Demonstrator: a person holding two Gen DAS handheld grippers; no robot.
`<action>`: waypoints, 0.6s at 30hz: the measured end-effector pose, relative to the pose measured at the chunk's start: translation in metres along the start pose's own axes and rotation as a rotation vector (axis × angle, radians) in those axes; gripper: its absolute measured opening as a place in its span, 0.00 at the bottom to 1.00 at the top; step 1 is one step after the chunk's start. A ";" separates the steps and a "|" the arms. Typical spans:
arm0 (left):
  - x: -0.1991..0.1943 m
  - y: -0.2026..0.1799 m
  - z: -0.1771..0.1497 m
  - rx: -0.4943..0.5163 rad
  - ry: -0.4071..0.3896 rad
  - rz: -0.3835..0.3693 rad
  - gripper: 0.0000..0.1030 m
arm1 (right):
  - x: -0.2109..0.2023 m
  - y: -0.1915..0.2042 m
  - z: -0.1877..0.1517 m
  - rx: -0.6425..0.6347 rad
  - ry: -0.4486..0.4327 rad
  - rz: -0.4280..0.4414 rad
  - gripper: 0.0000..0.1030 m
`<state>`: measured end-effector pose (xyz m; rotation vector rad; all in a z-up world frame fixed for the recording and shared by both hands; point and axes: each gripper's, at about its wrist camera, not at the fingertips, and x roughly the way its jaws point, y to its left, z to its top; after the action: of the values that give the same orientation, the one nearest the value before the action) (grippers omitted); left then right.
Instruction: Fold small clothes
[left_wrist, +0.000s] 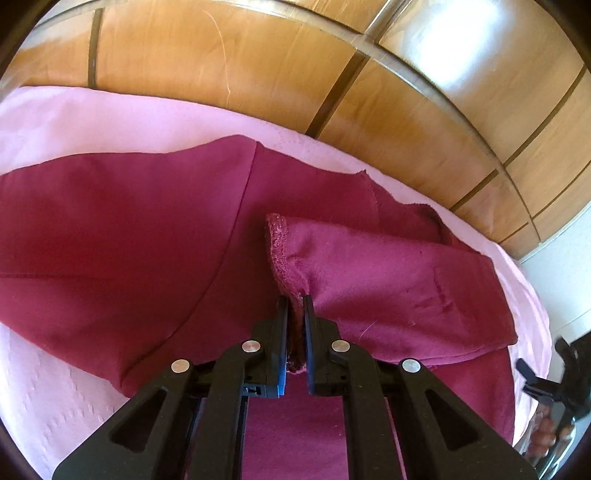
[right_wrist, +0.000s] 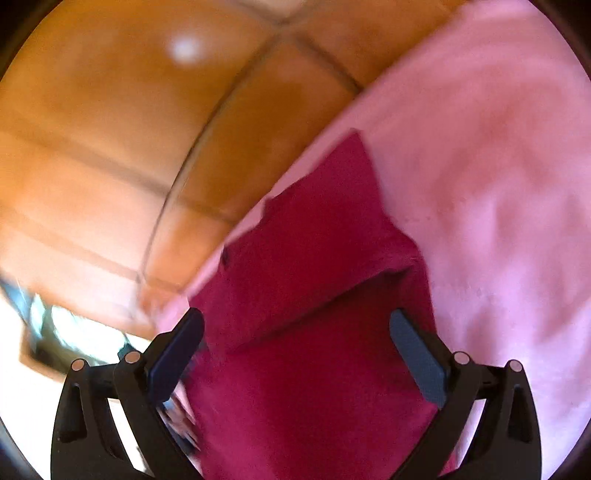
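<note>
Dark red garment (left_wrist: 129, 240) spread on a pink bedcover (left_wrist: 74, 122), one hemmed corner pinched by the left gripper (left_wrist: 295, 299).

In the left wrist view the garment fills the middle of the frame, and a lighter flap with a stitched hem (left_wrist: 277, 251) lies folded across it at centre right. The left gripper's jaws are closed on the lower end of that hem, with cloth squeezed between the pads. The garment's lower part is hidden behind the gripper body. The right wrist view is blurred. There the right gripper (right_wrist: 295, 332) stands wide open above the red cloth, gripping nothing; whether its pads touch the fabric is unclear. Terracotta floor tiles (right_wrist: 110, 129) fill the upper left.
</note>
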<state>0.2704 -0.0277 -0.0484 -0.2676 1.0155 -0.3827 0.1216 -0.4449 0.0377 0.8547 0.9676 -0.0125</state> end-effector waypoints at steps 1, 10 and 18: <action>-0.003 0.001 0.001 -0.004 -0.012 -0.009 0.06 | -0.002 0.015 0.001 -0.071 -0.025 -0.047 0.97; -0.008 -0.009 0.004 0.069 -0.061 0.097 0.07 | 0.102 0.051 0.001 -0.346 0.043 -0.334 0.94; 0.003 -0.005 -0.005 0.098 -0.068 0.197 0.11 | 0.128 0.045 -0.022 -0.469 0.006 -0.457 0.97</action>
<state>0.2665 -0.0337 -0.0511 -0.0903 0.9441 -0.2418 0.1981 -0.3554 -0.0330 0.1942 1.0970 -0.1681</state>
